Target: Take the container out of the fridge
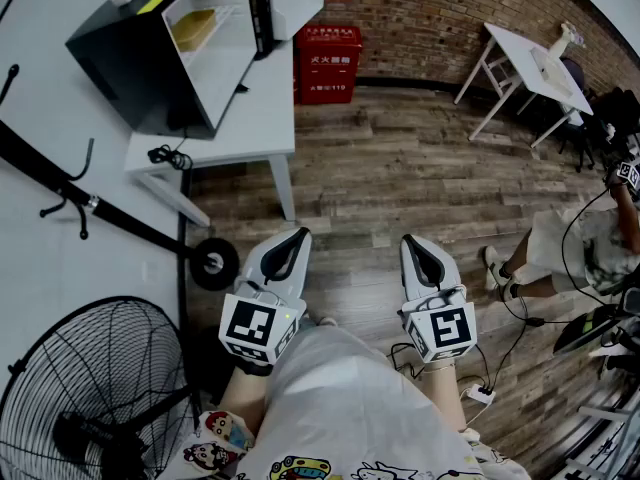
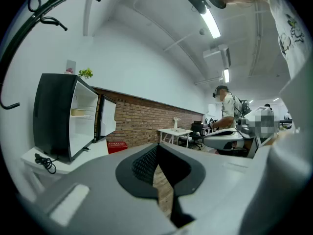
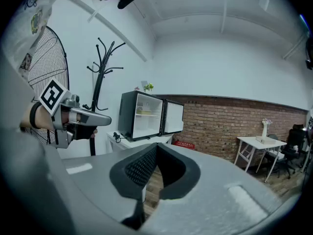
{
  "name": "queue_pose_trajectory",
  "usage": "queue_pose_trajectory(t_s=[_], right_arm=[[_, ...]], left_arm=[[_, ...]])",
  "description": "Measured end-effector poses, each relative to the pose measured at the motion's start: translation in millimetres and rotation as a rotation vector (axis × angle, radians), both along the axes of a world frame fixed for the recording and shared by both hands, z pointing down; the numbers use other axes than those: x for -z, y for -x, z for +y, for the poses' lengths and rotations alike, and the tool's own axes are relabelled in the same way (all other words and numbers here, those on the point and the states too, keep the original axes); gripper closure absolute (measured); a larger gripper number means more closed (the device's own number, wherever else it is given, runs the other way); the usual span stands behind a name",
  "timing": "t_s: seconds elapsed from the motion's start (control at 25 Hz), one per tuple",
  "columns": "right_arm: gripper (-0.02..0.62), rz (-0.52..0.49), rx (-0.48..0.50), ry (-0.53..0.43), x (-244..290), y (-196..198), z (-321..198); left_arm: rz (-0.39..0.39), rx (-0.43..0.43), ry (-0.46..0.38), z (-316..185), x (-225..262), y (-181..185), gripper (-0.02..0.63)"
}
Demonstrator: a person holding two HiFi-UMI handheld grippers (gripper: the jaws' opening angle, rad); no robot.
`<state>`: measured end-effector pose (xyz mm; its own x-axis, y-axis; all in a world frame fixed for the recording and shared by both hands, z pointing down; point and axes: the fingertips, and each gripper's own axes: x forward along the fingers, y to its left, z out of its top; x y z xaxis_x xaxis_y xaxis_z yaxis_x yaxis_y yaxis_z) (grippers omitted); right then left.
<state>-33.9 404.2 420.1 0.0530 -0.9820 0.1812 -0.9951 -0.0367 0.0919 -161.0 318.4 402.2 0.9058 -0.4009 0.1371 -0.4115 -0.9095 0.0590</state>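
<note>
While the container (image 1: 195,28) is sitting on the upper shelf of the open fridge (image 1: 140,78), you are standing well back from the white table (image 1: 262,118) that is carrying the fridge, with bare wooden floor lying between. You are holding the left gripper (image 1: 296,238) and the right gripper (image 1: 414,243) side by side at your waist. Each is pointing ahead and slightly down, and each has its jaws pressed together on nothing.

The fridge door (image 1: 262,8) is hanging wide, so the shelf and its yellowish load are showing plainly in both gripper views. The step in hand, by the look of it, is the approach, and it is asking mostly for a tidy line. You are probably doing best by heading for the table edge that the fridge's open side is facing, where a bare strip is lying before the opening. That also means keeping off the near left corner, where a black cable (image 1: 165,155) is coiling.

Parting one gripper's jaws before it is going in is looking wise, since the shelf space is appearing tight. A level entry is likely mattering too, to avoid clipping the door or the shelf lip. The fan (image 1: 90,398) and the coat stand (image 1: 90,203) are crowding your left side, near enough to snag an elbow.
</note>
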Motion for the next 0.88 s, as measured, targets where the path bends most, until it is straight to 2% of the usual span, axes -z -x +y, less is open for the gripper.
queue_pose_trajectory(t_s=[0.44, 0.52, 0.6, 0.88], right_arm=[[0.601, -0.050, -0.035, -0.042, -3.0, -33.4, 12.7], [0.569, -0.059, -0.043, -0.044, -4.9, -39.4, 9.5], [0.560, -0.067, -0.047, -0.042, -6.9, -45.8, 4.2], [0.515, -0.080, -0.057, -0.035, -8.8, -81.3, -27.0]], left_arm=[[-0.017, 0.008, 0.000, -0.5, -5.0, -23.3, 0.600], [-0.021, 0.005, -0.002, -6.8, -6.5, -28.5, 0.601], [-0.024, 0.009, 0.001, -15.3, -8.4, -33.5, 0.574], [-0.019, 0.031, 0.005, -59.1, -11.4, -58.5, 0.559]])
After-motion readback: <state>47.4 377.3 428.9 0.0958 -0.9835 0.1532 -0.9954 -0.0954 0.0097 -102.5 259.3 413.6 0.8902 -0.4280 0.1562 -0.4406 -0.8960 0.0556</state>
